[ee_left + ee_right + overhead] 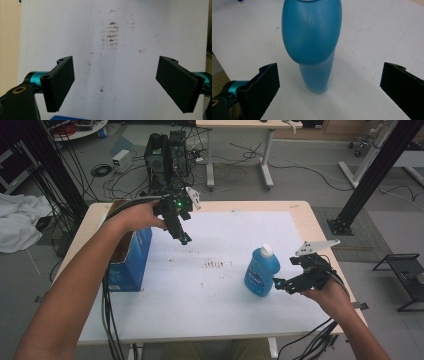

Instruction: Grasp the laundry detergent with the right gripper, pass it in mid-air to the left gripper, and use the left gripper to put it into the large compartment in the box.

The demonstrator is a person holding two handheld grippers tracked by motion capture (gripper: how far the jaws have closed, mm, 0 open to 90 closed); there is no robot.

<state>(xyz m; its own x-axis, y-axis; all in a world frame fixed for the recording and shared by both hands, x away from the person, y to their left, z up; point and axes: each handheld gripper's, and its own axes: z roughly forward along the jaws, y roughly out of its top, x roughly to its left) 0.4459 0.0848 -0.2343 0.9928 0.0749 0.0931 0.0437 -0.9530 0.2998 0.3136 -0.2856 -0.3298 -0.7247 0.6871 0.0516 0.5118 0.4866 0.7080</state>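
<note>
A blue bottle (261,271) with a white cap stands upright on the white sheet at the table's right. My right gripper (281,283) is just right of it, open, jaws pointing at the bottle's lower body. In the right gripper view the blue bottle (312,42) rises ahead between the two wide-apart jaws, not touched by either. My left gripper (183,238) hovers over the sheet's far left, open, pointing down. In the left gripper view, bare stained sheet (112,35) lies between its jaws.
A blue cardboard box (131,260), open at the top, stands at the table's left edge under my left forearm. Brown stains (216,264) mark the middle of the white sheet (200,295). Cables hang off the front left; computers and desks stand beyond the table.
</note>
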